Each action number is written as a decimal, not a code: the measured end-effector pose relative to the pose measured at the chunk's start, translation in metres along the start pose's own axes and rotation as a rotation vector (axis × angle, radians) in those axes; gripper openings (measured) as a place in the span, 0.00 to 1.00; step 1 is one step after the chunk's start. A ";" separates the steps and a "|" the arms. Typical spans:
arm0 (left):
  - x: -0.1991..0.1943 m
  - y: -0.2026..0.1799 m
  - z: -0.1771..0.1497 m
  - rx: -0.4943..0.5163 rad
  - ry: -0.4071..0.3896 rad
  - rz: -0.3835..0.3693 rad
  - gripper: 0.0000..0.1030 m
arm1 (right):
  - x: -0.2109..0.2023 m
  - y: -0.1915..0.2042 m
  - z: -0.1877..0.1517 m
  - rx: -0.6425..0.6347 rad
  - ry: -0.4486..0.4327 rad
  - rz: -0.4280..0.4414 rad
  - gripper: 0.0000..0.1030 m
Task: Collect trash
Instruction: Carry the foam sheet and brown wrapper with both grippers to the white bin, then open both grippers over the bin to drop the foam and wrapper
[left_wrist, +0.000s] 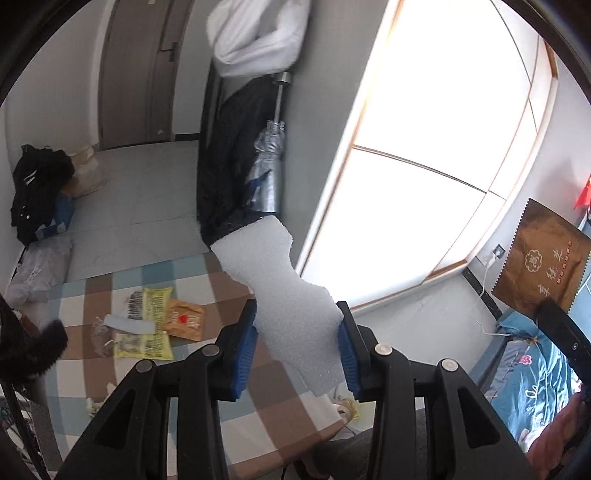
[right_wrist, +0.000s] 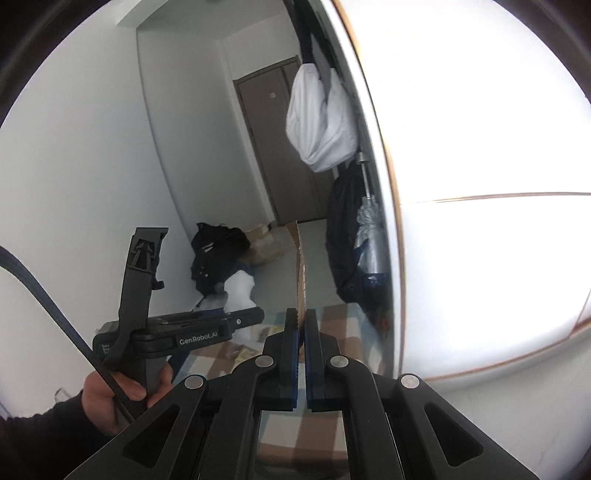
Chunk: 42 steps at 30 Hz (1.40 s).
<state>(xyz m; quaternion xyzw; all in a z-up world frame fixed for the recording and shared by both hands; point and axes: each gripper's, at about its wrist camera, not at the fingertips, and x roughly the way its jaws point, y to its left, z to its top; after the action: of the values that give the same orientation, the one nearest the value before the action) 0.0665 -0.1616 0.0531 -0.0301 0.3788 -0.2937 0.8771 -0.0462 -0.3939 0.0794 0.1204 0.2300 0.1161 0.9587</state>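
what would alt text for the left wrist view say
The left gripper holds a torn piece of white foam above a checked table. Yellow and orange snack wrappers lie on the table to the left; a bright window fills the right.

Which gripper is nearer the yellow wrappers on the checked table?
Left. The left gripper, shut on a white foam piece, hangs just right of the yellow wrappers. The right gripper, pinching a brown packet, is off farther right.
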 end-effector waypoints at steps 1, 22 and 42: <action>0.007 -0.010 0.001 0.012 0.014 -0.015 0.35 | -0.005 -0.010 -0.001 0.012 -0.004 -0.017 0.02; 0.195 -0.112 -0.051 0.126 0.444 -0.246 0.34 | 0.019 -0.209 -0.117 0.275 0.249 -0.320 0.02; 0.305 -0.151 -0.105 0.222 0.852 -0.357 0.34 | 0.118 -0.278 -0.281 0.600 0.651 -0.227 0.03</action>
<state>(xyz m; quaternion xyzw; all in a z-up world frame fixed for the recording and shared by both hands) 0.0858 -0.4326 -0.1777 0.1225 0.6601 -0.4646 0.5774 -0.0296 -0.5741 -0.2918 0.3241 0.5544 -0.0297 0.7660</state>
